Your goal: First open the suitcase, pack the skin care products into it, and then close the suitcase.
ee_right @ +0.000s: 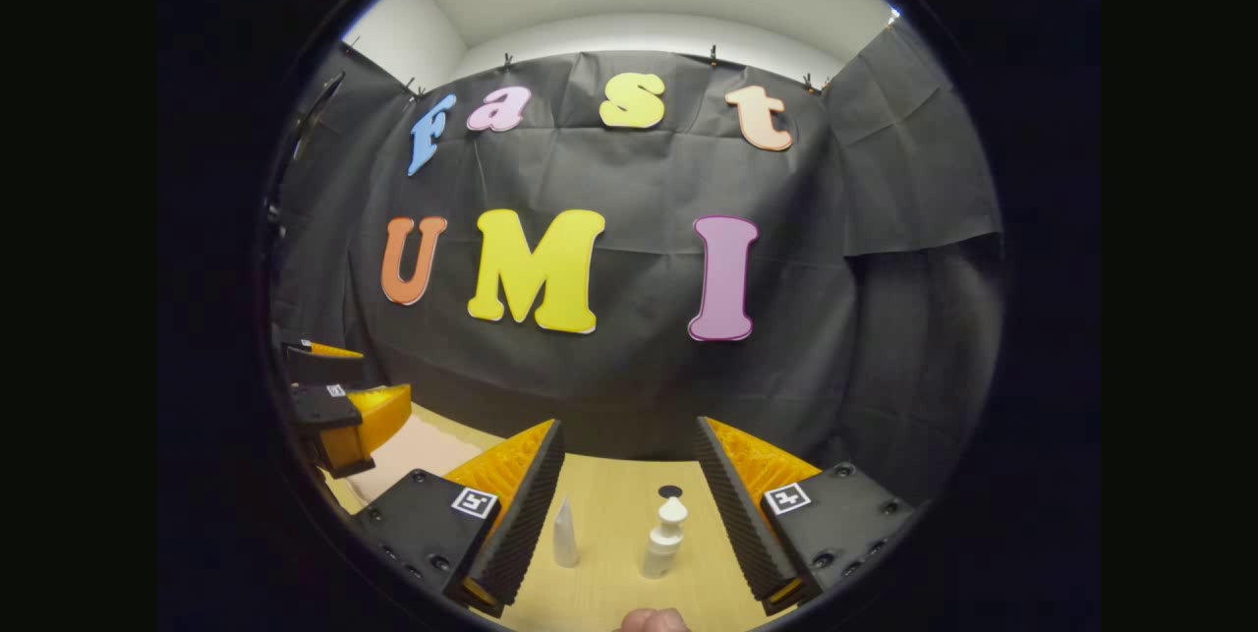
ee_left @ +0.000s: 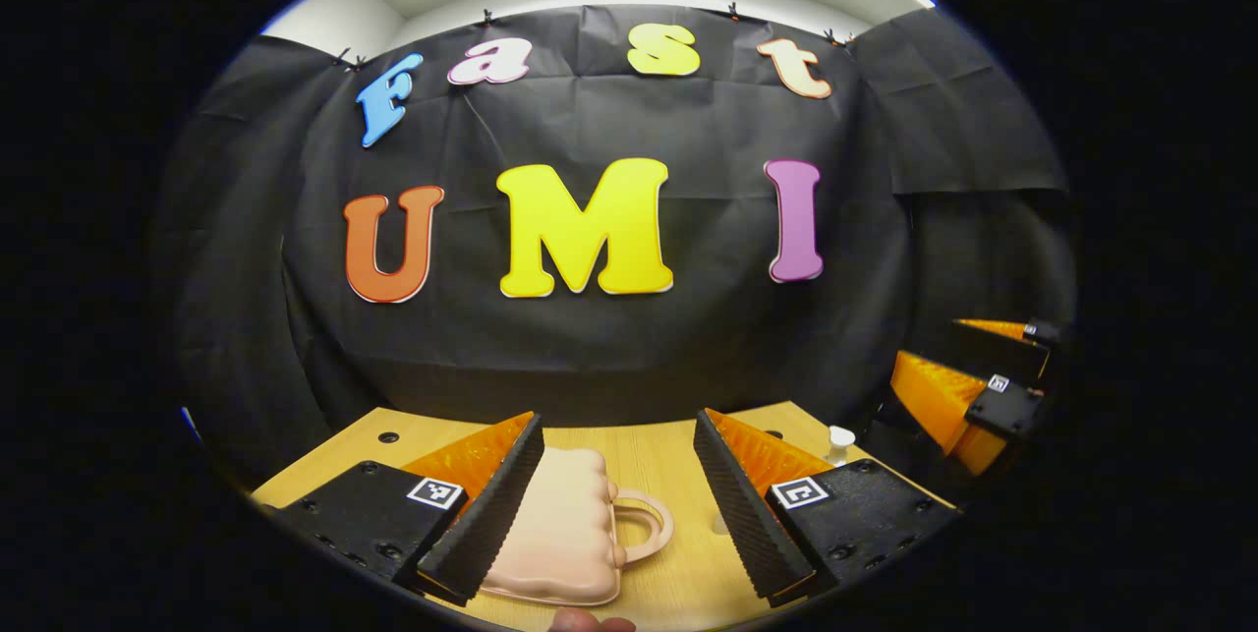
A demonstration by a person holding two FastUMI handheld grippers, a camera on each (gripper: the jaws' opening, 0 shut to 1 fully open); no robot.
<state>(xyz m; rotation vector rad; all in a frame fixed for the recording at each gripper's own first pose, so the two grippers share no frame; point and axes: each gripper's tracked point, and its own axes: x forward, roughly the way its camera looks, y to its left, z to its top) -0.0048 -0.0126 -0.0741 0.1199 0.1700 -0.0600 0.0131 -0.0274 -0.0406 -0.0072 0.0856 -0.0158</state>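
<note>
Left gripper view showed the wooden table (ee_left: pixel 668 460) running back to the booth's black wall, and on it the pale pink suitcase (ee_left: pixel 560 539), lying flat and shut with its loop handle (ee_left: pixel 644 524) pointing right. The left gripper (ee_left: pixel 614 504) hung above the suitcase with its jaws spread wide and nothing between them; its left finger overlapped the case's left edge in the picture, though contact could not be told.

To the right of the suitcase, in the right gripper view, the right gripper (ee_right: pixel 629 509) also stood open and empty over two skin care items: a small white pump bottle (ee_right: pixel 664 539) and, just left of it, a slim white tube (ee_right: pixel 565 534), both upright.

The light case would likely slide on the smooth wood if only one finger pried its lid. The narrow bottle and tube could topple if a finger nudged them off-centre.
</note>
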